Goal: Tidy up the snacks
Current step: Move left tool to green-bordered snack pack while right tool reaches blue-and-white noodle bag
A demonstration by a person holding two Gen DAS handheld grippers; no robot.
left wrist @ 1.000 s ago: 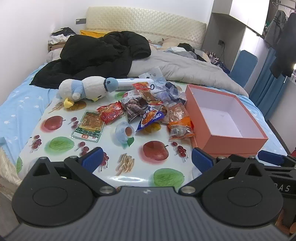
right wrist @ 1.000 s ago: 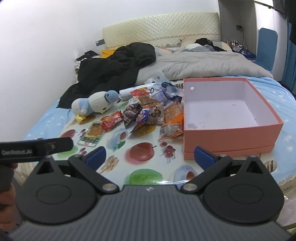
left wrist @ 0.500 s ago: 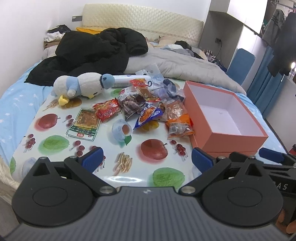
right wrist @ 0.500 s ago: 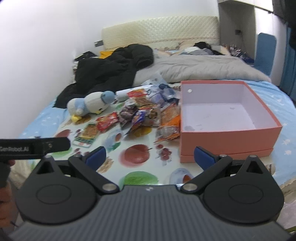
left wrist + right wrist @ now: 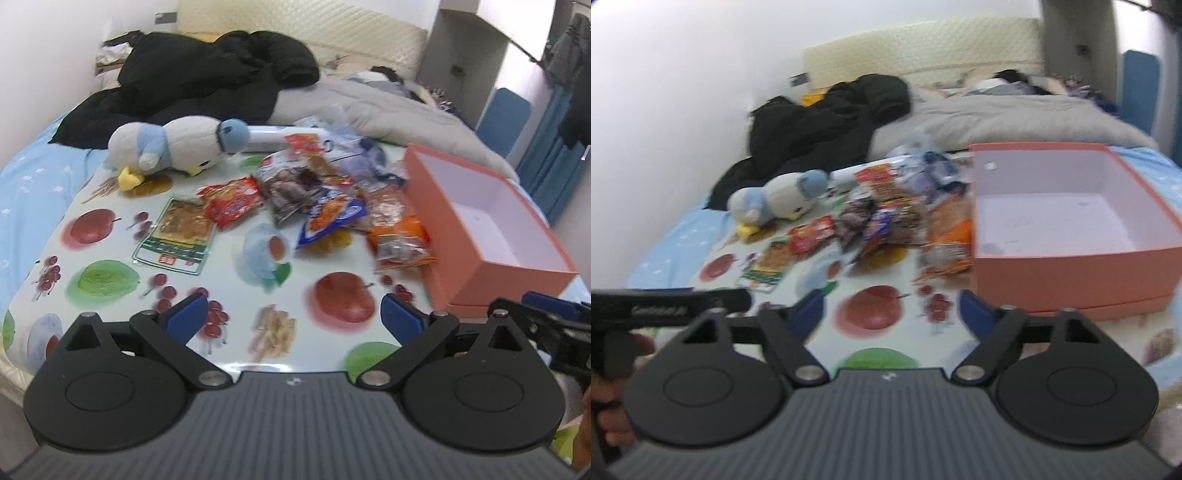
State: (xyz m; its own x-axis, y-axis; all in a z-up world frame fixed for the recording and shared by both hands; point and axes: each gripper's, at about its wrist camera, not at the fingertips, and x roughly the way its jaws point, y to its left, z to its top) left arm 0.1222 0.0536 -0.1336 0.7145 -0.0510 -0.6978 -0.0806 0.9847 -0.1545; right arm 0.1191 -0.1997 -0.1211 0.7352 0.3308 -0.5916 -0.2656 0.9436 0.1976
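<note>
Several snack packets (image 5: 317, 199) (image 5: 886, 225) lie heaped on a fruit-printed mat (image 5: 110, 280) (image 5: 871, 306) spread on a bed. An orange packet (image 5: 400, 240) is nearest the open salmon-pink box (image 5: 517, 273) (image 5: 1071, 280), which stands empty to the right of the heap. A flat green packet (image 5: 177, 232) lies apart at the left. My left gripper (image 5: 291, 319) is open above the mat's near edge, nothing between its blue pads. My right gripper (image 5: 892, 308) is open short of the snacks, its jaws closing on nothing.
A plush penguin (image 5: 173, 147) (image 5: 779, 201) lies at the mat's far left. Behind it are a black coat (image 5: 207, 77) and a grey duvet (image 5: 388, 107). The right gripper's body (image 5: 554, 328) shows at the left view's right edge, the left one (image 5: 665, 306) in the right view.
Both grippers have dropped and moved in toward the snacks, which now look larger. The right gripper's jaws have narrowed; the left gripper's stay wide.
</note>
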